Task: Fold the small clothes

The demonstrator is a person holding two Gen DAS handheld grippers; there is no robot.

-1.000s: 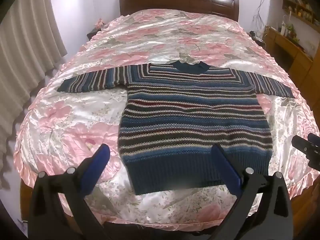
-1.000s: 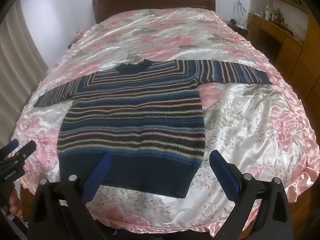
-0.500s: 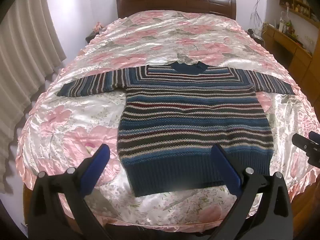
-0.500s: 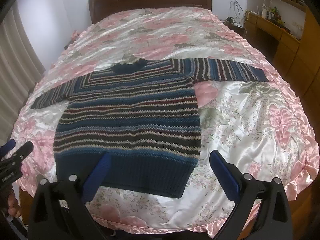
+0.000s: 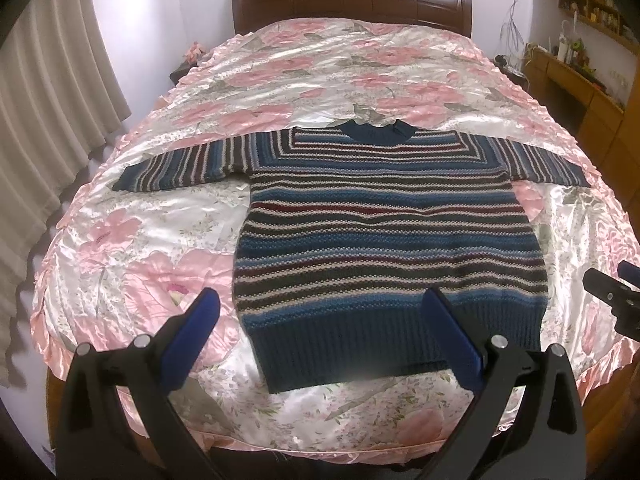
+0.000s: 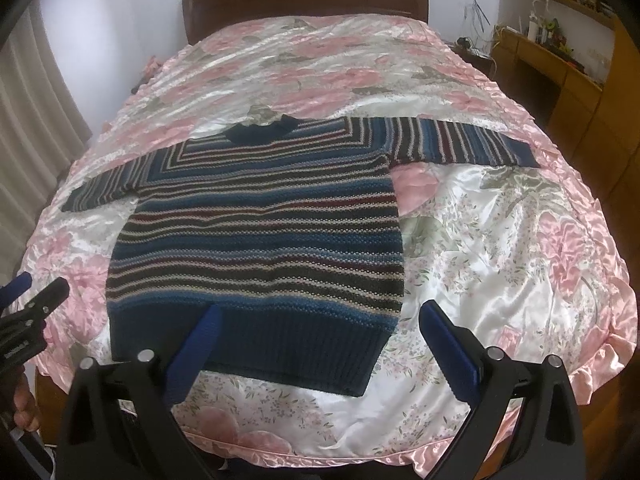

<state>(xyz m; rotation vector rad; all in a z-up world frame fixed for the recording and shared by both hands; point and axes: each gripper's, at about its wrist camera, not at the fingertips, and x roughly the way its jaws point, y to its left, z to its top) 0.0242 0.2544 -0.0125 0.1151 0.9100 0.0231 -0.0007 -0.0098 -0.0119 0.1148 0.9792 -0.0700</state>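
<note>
A striped knitted sweater (image 5: 384,236) (image 6: 260,236) in blue, dark red and cream lies flat on the bed, both sleeves spread sideways and its dark ribbed hem nearest me. My left gripper (image 5: 320,300) hovers open above the hem's left part, holding nothing. My right gripper (image 6: 320,312) hangs open over the hem's right corner, also holding nothing. Each gripper shows at the edge of the other's view: the right gripper (image 5: 612,292) at the far right, the left gripper (image 6: 32,300) at the far left, with a hand (image 6: 26,412) below it.
The bed carries a shiny pink floral bedspread (image 5: 160,248) (image 6: 500,240) with a frilled edge and a dark wooden headboard (image 5: 352,4). Curtains (image 5: 48,120) hang on the left. A wooden desk with shelves (image 6: 560,76) stands on the right.
Both views have pulled back and risen slightly, so the sweater sits a little lower and farther in frame. The sweater has not moved and both grippers stay open.
</note>
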